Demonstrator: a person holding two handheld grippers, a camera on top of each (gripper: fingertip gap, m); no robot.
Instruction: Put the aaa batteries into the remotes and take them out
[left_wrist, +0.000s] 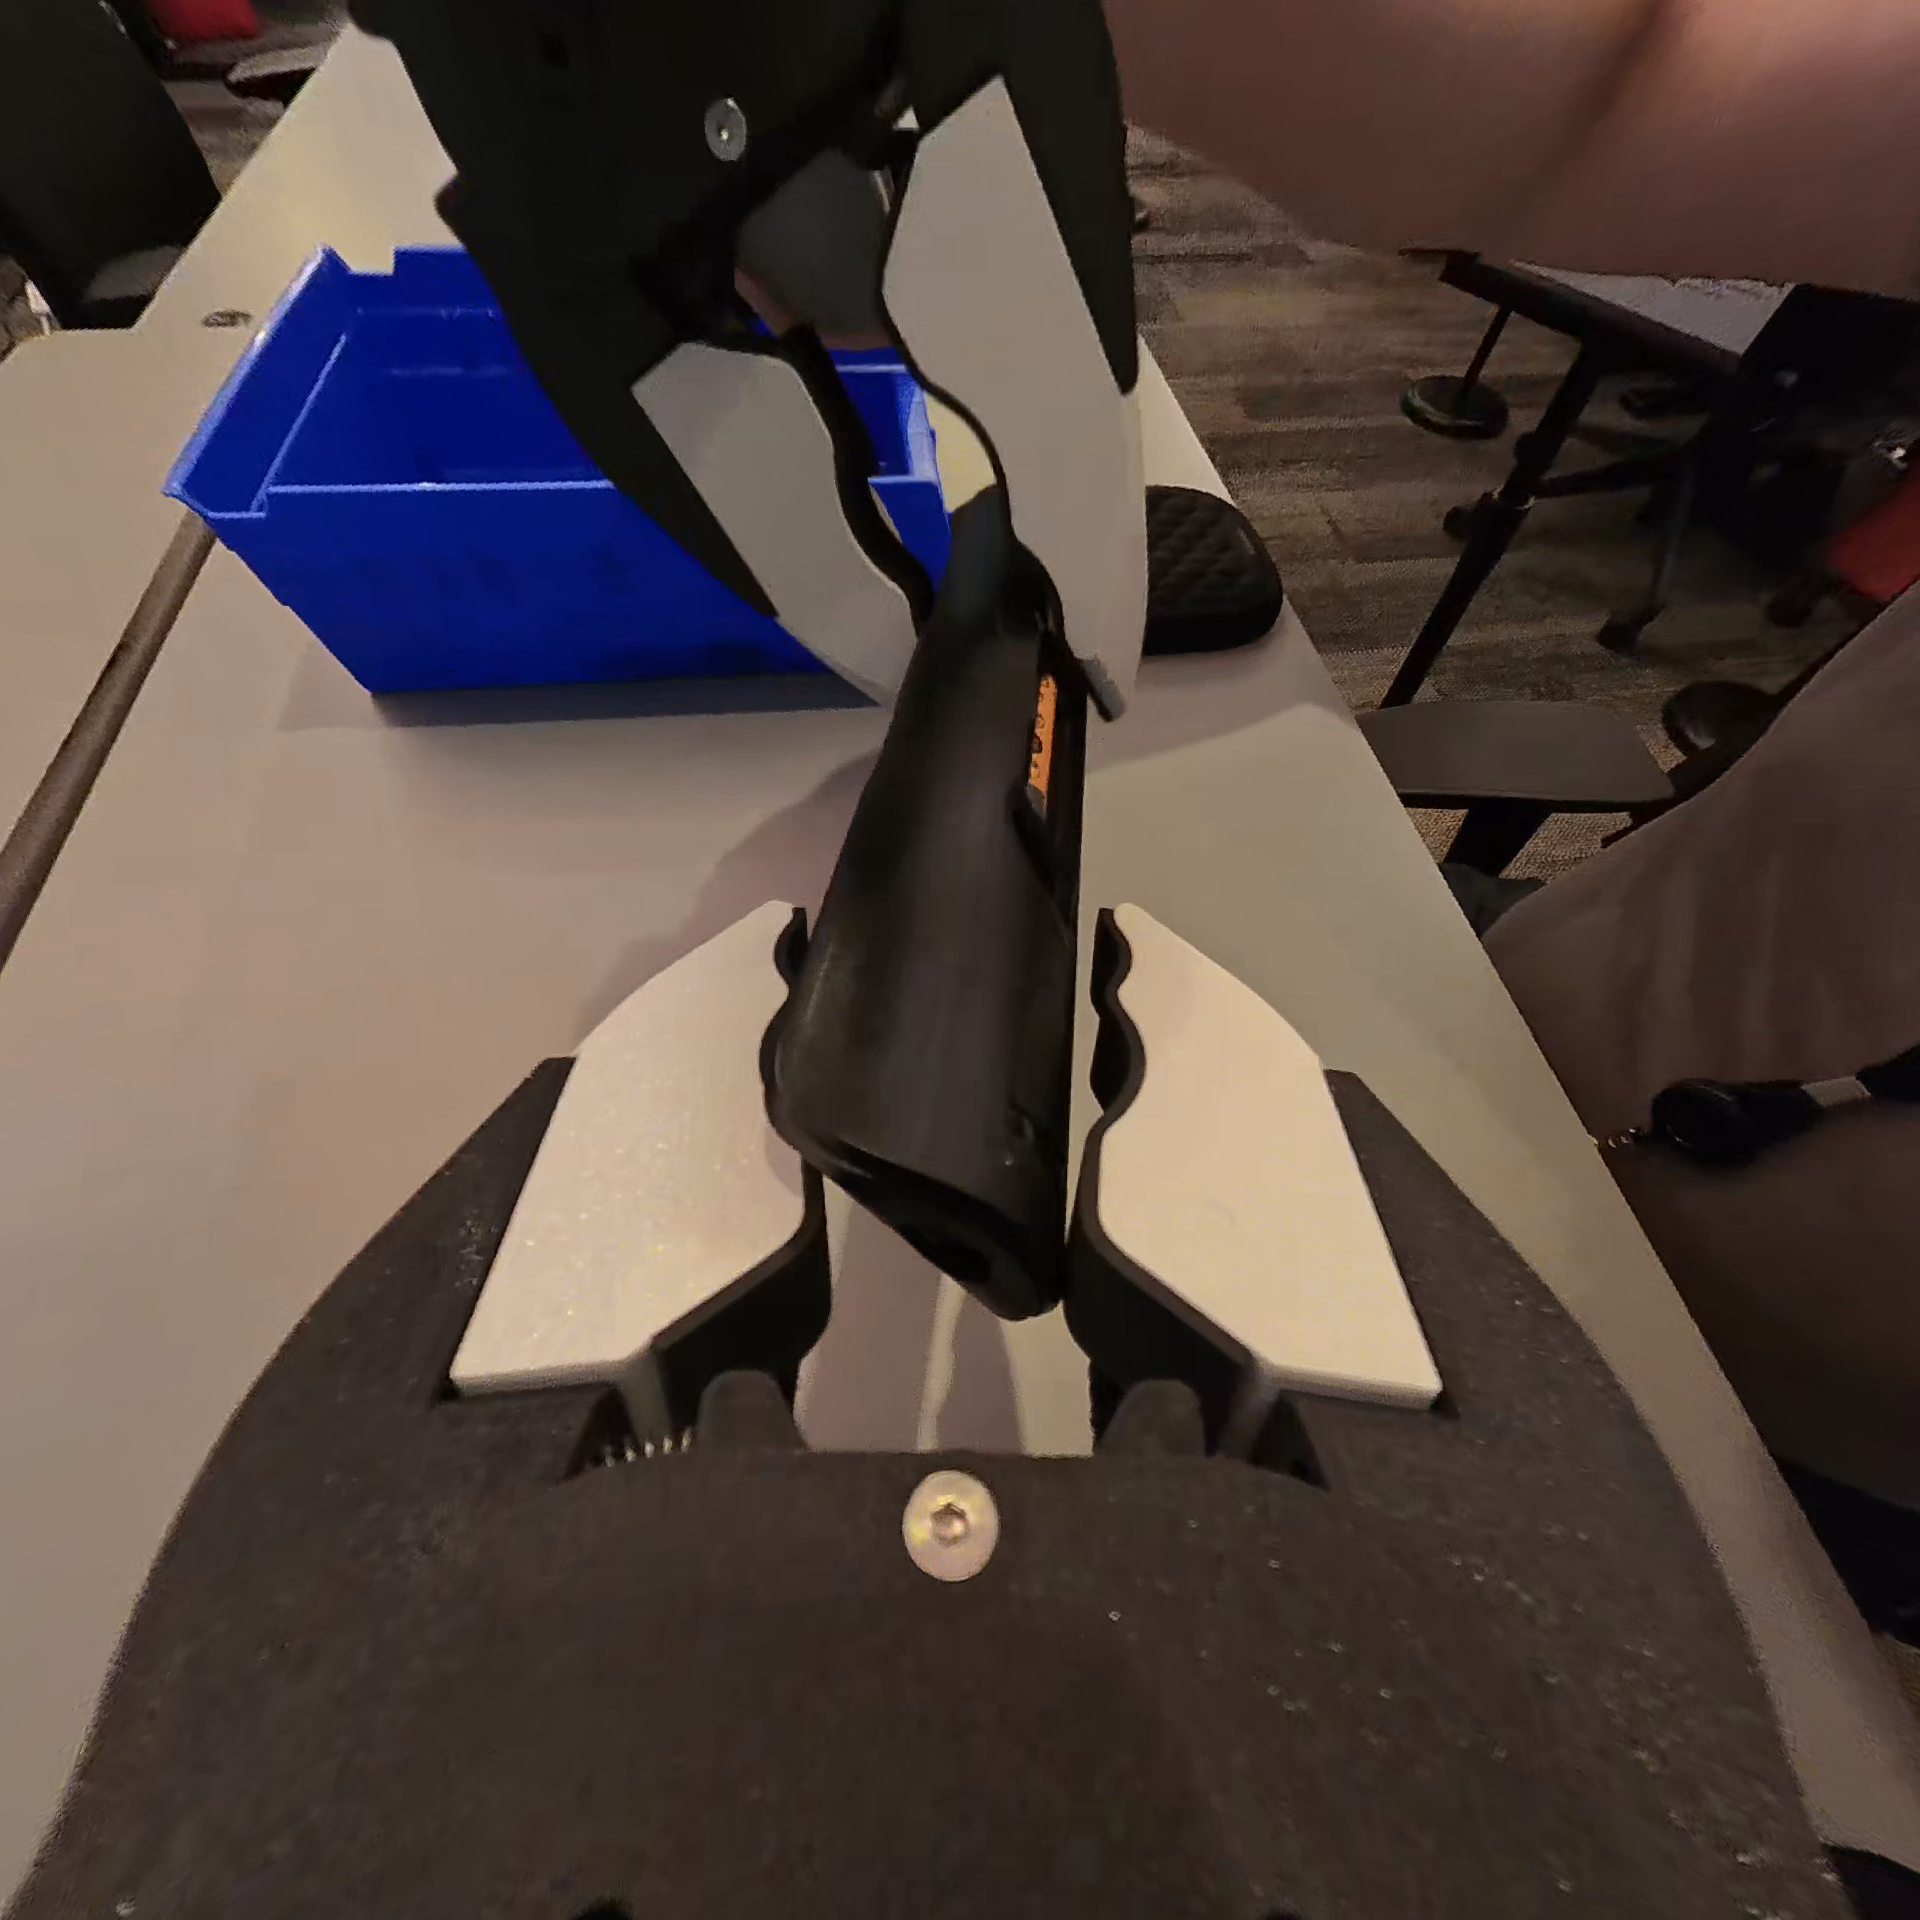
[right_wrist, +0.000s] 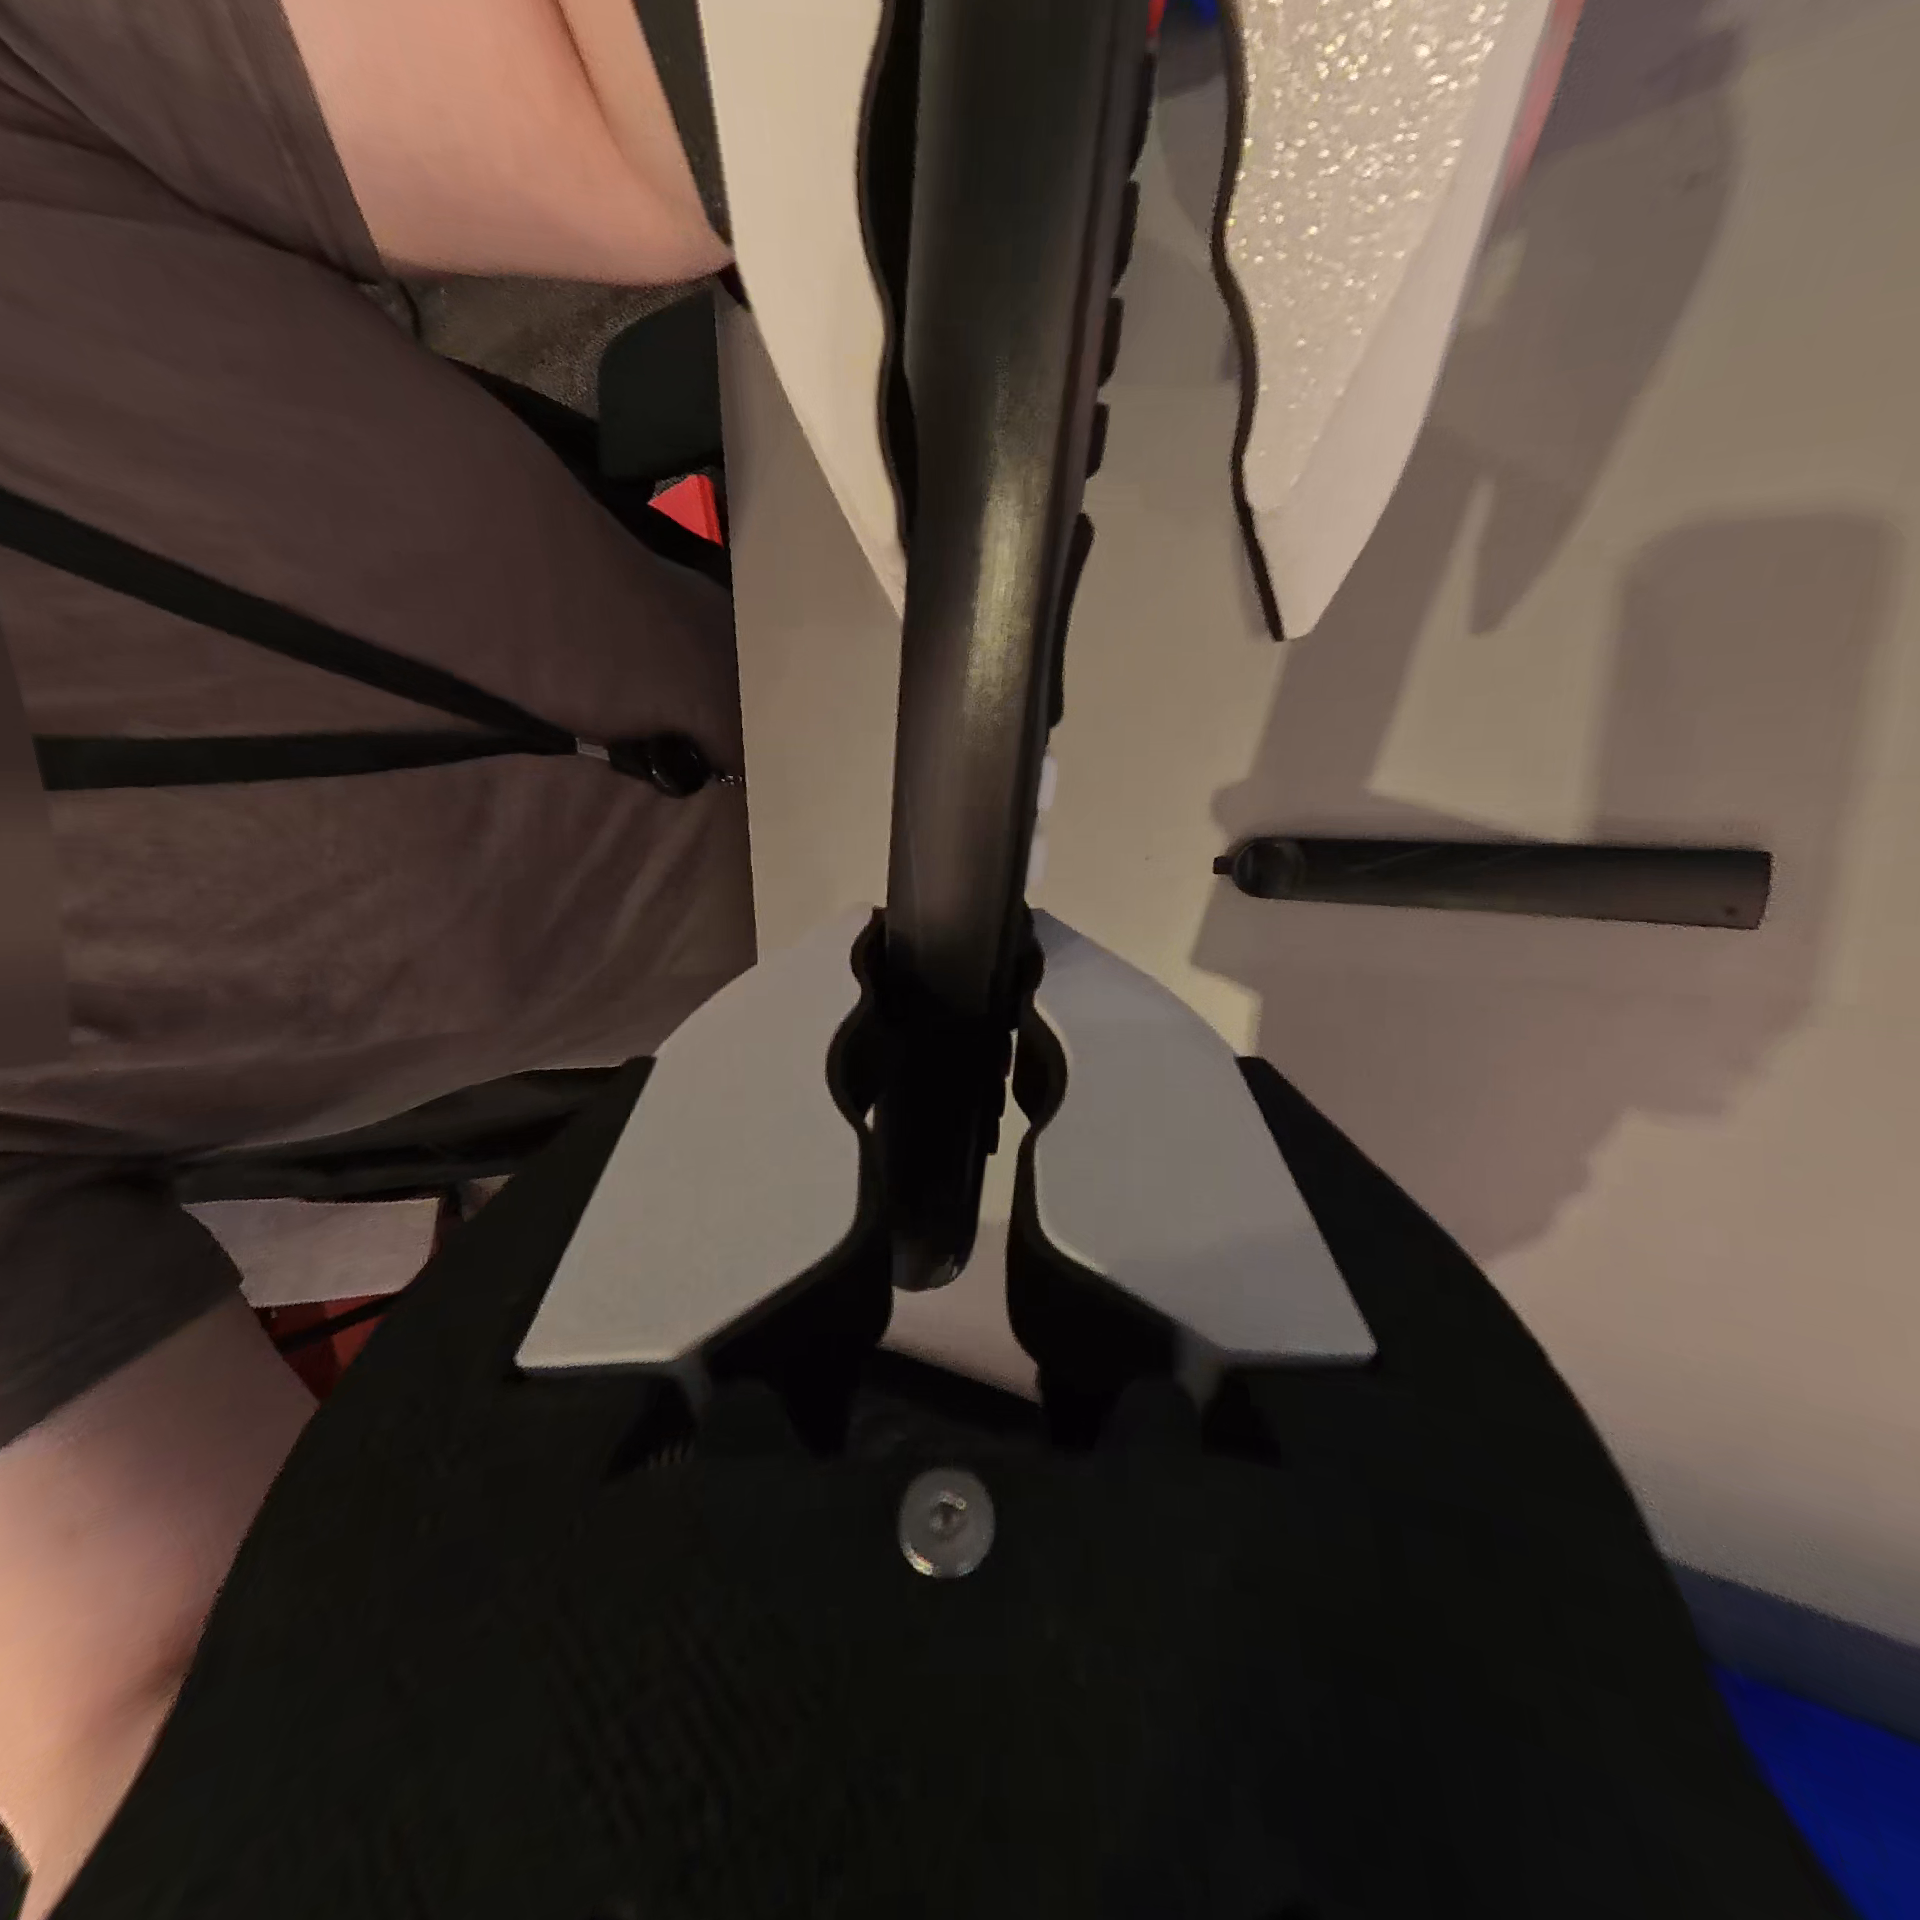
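I hold a black remote between both grippers above the grey table. My left gripper is shut on its near end, and the remote lies slanted between the white fingers. My right gripper comes down from above and clamps the far end. An orange battery shows in the open slot along the remote's right edge. In the right wrist view my right gripper is shut on the remote, with the left gripper beyond it.
A blue bin stands on the table behind the remote. A long dark cover-like piece lies on the table to the right. A black padded armrest and chairs sit past the table's right edge. The person's body is close.
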